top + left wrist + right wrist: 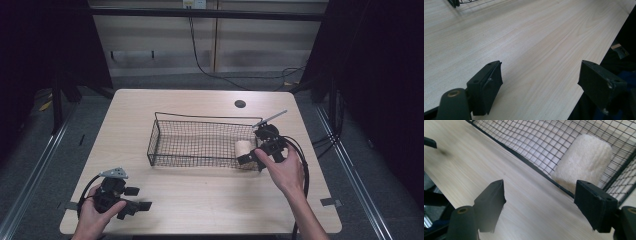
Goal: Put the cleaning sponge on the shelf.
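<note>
Between your right gripper's [540, 203] jaws, which stand wide apart with nothing in them, lies bare tabletop [474, 165], and just past their tips runs the near wall of the wire mesh basket [529, 162]. Beyond that wall, off toward the right-hand jaw, the cream rolled towel [584, 162] stands in the basket's end corner, close against the mesh. In the high view your right gripper [255, 154] sits low at the basket's near right corner, outside the wire. That is the likely trouble: close from here and the jaws would catch the rim or mesh instead of the towel, and a pull could drag or tip the light basket. Come over the rim first. The soft roll may also squash or unroll under a shallow pinch. Your left gripper [540, 83], jaws likewise apart and empty, hangs over the table's near edge, well clear of the basket.
</note>
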A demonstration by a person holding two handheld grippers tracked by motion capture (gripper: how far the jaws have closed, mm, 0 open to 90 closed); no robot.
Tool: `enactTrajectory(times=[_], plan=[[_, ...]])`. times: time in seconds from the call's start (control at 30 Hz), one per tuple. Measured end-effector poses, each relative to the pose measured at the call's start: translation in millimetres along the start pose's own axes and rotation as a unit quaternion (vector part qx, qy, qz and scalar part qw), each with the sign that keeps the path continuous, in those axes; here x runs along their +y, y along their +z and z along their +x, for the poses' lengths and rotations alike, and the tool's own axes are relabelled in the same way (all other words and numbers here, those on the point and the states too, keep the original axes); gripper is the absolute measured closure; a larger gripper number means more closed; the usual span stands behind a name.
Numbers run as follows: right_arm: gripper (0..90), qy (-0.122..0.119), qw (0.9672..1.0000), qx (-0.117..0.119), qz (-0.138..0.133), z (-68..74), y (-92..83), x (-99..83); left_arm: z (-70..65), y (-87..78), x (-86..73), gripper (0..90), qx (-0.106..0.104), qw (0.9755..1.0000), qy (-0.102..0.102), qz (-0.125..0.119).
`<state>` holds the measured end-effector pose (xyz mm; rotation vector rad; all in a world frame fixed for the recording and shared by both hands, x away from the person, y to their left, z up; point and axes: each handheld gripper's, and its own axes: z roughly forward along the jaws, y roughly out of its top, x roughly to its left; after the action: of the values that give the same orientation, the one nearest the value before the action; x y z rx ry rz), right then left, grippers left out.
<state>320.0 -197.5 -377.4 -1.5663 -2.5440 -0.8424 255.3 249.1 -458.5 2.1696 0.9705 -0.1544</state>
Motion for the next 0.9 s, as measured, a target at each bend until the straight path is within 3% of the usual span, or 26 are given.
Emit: enactTrajectory(times=[0.07, 0.2, 0.3, 0.4, 0.7, 0.9], plan=[[23.5, -0.002, 0.9998, 0.02, -0.007, -0.8, -1.3, -4.6, -0.3, 0.1, 0.0, 18.6, -0.001, 1.0, 0.0, 0.0], [23.5, -0.007, 0.9998, 0.018, -0.005, 2.2, 0.7, -14.4, -0.3, 0.4, 0.0, 18.7, -0.001, 1.0, -0.001, 0.002], [23.8, -0.006, 0.9992, 0.039, -0.011, 3.5, 4.4, -23.2, -0.2, 0.5, 0.1, 18.7, -0.001, 1.0, -0.002, 0.003], [24.1, -0.007, 0.999, 0.044, -0.006, 5.7, 9.2, -30.6, -0.4, 0.5, -0.1, 18.7, 0.0, 1.0, -0.001, 0.002], [24.7, -0.017, 0.9991, 0.028, -0.027, 10.0, 12.8, -53.9, -0.1, 0.7, -0.2, 18.7, 0.001, 1.0, 0.0, 0.002], [27.2, -0.02, 0.9992, 0.0, -0.034, 11.1, 21.0, -68.0, 0.4, 0.5, -0.1, 18.6, 0.002, 1.0, -0.002, 0.0]])
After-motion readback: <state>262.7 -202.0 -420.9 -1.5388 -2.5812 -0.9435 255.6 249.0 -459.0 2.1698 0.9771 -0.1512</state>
